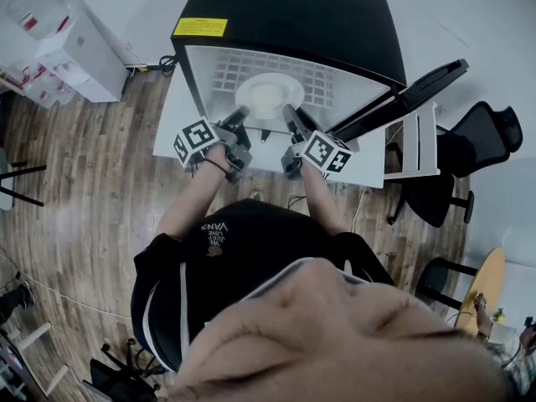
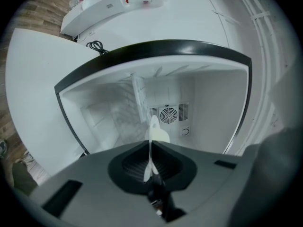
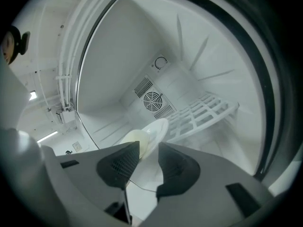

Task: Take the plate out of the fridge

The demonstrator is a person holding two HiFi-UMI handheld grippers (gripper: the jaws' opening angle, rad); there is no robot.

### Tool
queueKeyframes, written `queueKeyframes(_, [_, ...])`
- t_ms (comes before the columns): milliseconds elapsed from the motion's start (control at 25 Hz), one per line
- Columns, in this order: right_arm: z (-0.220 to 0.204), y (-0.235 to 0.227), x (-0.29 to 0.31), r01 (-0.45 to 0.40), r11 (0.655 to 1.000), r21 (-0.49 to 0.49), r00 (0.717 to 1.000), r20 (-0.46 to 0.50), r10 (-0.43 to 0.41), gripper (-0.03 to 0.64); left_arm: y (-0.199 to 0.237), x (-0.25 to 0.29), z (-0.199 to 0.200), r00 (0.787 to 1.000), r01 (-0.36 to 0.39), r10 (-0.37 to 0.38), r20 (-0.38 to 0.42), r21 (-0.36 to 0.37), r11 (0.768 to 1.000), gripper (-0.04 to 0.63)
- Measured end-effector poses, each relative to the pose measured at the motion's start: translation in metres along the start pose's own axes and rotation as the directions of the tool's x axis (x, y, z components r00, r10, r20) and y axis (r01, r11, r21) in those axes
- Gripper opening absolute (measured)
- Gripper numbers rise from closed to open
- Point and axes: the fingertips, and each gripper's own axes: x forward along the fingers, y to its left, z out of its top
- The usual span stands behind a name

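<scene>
Left gripper [image 2: 150, 150] is pinching the white plate [image 1: 270, 95] by its rim, inside the fridge [image 1: 293, 15], over the wire shelf [image 3: 203, 112]. Right gripper [image 3: 149, 148] is straddling the opposite rim, jaws spread, seemingly not pressing. Advising: clamp right first, then withdraw level.

- Plate [image 1: 270, 95]: white, round, its near rim pinched in the left gripper [image 1: 239, 115] and passing between the parted jaws of the right gripper [image 1: 290, 114].
- Fridge [image 1: 293, 15]: black, white inside, door open, just ahead of both grippers.
</scene>
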Motion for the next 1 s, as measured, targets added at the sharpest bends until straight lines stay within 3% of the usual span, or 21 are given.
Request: queueKeyframes(1000, [-0.035, 0.043, -0.055, 0.068, 0.998, 0.007, 0.995, 0.073, -0.069, 0.132, -0.006, -0.058, -0.024, 0.994, 0.037, -0.034, -0.104, 0.033, 0.999, 0.029])
